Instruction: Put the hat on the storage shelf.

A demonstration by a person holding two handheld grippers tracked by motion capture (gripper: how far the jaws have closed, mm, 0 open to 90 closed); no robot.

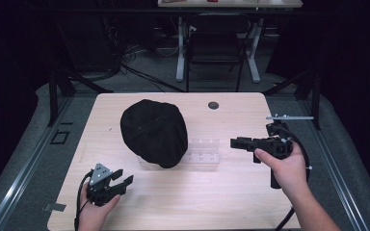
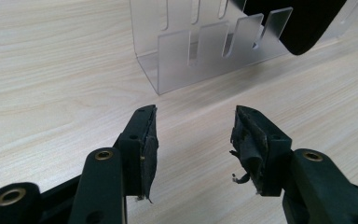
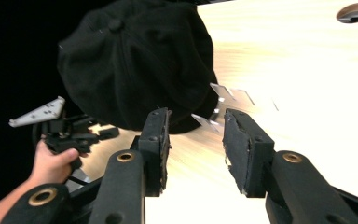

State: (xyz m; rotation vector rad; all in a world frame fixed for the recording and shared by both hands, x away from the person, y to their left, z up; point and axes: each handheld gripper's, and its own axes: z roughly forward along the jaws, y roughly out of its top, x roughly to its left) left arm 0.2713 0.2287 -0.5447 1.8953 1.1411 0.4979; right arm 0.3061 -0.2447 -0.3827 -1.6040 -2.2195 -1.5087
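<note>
Black cap (image 1: pixel 154 132) sits mid-table (image 1: pixel 250 202), draped over a clear acrylic stand (image 1: pixel 203 154). Right gripper (image 1: pixel 235 142) — jaws apart, empty — points at the stand from its right, near. Left gripper (image 1: pixel 121 177) — wide open, empty — lies well short of the cap's near edge.

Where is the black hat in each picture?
High view: the black hat sits mid-table, on the clear plastic rack.
Left gripper view: only its edge shows, top right, over the rack.
Right gripper view: it fills the upper left, above the gripper jaws.
Shared landmark: the rack.
</note>
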